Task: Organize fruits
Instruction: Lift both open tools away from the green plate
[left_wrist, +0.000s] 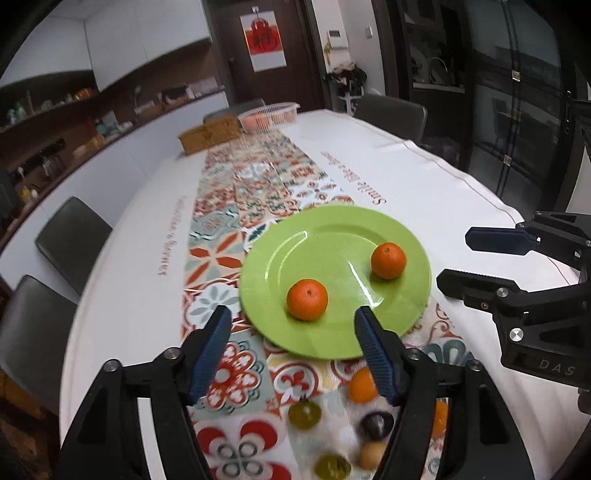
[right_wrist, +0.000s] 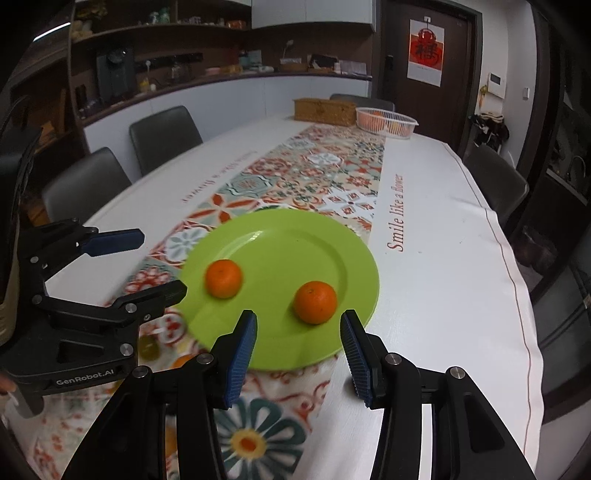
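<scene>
A green plate (left_wrist: 266, 266) (right_wrist: 280, 229) lies on the patterned runner with two oranges on it, set apart from each other. In the left wrist view my left gripper (left_wrist: 293, 317) is open above the plate's near edge, and the nearer orange (left_wrist: 307, 299) lies just past its fingertips, untouched. The other orange (left_wrist: 388, 260) sits further right. In the right wrist view my right gripper (right_wrist: 298, 317) is open too, with an orange (right_wrist: 315, 302) lying free just beyond its pads. The second orange (right_wrist: 223, 278) lies to the left. Each gripper shows in the other's view (left_wrist: 456, 256) (right_wrist: 162, 262), empty.
Several loose fruits lie on the runner under my left gripper: an orange (left_wrist: 362, 386), a green one (left_wrist: 303, 413), a dark one (left_wrist: 376, 424) and a tan one (left_wrist: 371, 456). A plastic basket of oranges (right_wrist: 386, 118) and a wicker box (right_wrist: 325, 110) stand at the far end. Grey chairs (right_wrist: 164, 134) ring the table.
</scene>
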